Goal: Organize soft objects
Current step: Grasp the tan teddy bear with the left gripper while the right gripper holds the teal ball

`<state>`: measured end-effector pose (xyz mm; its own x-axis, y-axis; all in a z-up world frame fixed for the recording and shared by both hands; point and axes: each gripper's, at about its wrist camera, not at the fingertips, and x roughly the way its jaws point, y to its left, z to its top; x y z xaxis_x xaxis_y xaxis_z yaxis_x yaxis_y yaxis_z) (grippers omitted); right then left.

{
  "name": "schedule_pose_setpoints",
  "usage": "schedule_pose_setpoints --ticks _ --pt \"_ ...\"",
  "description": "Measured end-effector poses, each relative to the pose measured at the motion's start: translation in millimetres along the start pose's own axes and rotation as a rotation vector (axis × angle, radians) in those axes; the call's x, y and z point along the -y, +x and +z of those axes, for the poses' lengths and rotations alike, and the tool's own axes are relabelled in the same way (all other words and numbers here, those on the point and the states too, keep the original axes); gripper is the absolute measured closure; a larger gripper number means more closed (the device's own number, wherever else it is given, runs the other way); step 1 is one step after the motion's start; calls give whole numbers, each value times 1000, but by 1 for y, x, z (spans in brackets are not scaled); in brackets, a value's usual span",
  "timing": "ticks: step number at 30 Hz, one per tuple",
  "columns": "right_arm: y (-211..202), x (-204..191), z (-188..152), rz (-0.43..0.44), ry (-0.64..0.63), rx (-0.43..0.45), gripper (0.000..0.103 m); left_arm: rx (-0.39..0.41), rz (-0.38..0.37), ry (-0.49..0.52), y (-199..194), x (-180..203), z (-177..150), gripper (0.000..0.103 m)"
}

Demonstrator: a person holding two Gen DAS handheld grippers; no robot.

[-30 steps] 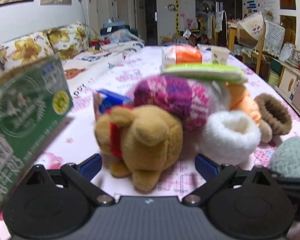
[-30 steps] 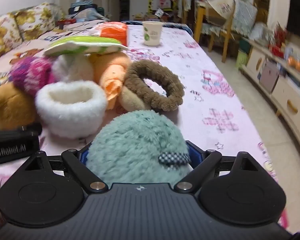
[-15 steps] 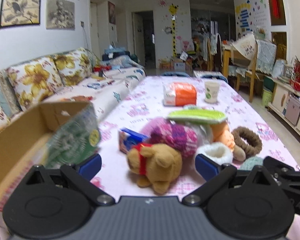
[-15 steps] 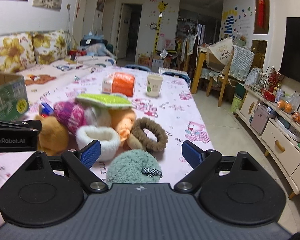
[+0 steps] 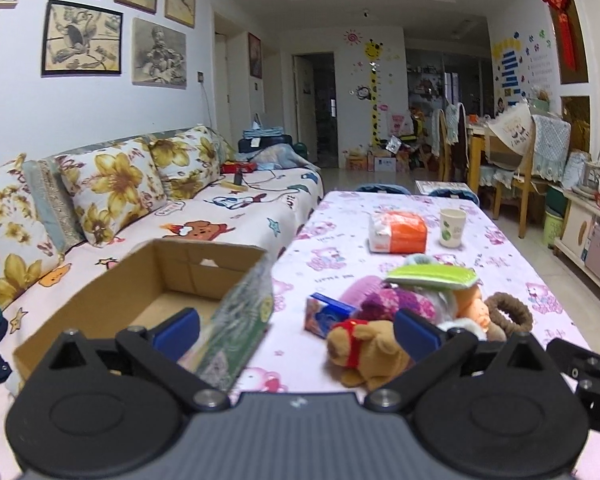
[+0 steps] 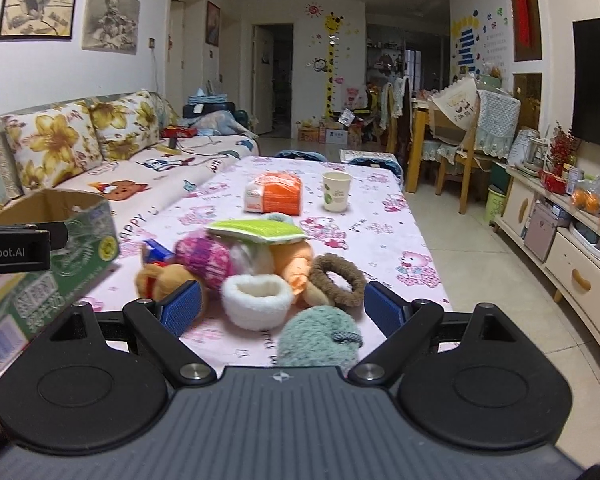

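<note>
Both grippers hang above the near end of the counter (image 6: pixel 399 216), each with its jaws spread wide and nothing between them. The right gripper (image 6: pixel 282 310) looks down on a teal fuzzy plush (image 6: pixel 319 340), which lies nearest of all, close to the near edge of the pink cloth. The left gripper (image 5: pixel 296 330) is aimed between the open cardboard box (image 5: pixel 112 300) on the near left and the heap of soft things to its right.

Just beyond the teal plush sits a white fluffy cuff (image 6: pixel 258 300), with a brown fuzzy ring (image 6: pixel 337 280) to its right and a brown teddy with a red scarf (image 5: pixel 363 350) to its left. Behind these lie a pink and purple knitted ball (image 6: pixel 204 258) and an orange plush (image 6: pixel 294 264), with a green-edged flat pad (image 6: pixel 256 230) resting on top of them. A small blue carton (image 5: pixel 325 314) stands just left of the heap. Farther up the counter are an orange and white packet (image 5: pixel 397 232) and a paper cup (image 5: pixel 451 227), well apart from the pile.

As I read it, the step in hand is choosing the next soft item; the visible part of the box looks empty. The next move calls for lowering one gripper over a near item, probably the teal plush or the teddy, closing gently on its bulk, then carrying it left over the box wall.
</note>
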<state>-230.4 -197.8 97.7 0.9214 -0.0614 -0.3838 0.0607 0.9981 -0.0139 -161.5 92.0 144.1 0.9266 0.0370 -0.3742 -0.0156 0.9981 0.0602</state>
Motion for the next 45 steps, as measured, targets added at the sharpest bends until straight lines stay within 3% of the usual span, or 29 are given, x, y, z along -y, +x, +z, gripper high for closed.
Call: schedule_pose_setpoints --ticks 10,21,27,36,42,45 --pt "0 -11 -1 52 -8 5 0 27 34 -62 -13 -37 2 1" --pt "13 6 -8 32 16 -4 0 17 -10 -35 -3 -22 -10 1" --pt "34 25 -16 40 70 -55 0 -5 -62 21 6 -2 -19 1" --pt "65 95 -20 29 230 -102 0 -42 -189 126 31 40 -38 1" --pt "92 120 -19 103 371 -154 0 -86 -290 210 67 80 -55 1" --pt "99 122 -24 176 436 -206 6 -100 -321 229 86 94 -58 1"
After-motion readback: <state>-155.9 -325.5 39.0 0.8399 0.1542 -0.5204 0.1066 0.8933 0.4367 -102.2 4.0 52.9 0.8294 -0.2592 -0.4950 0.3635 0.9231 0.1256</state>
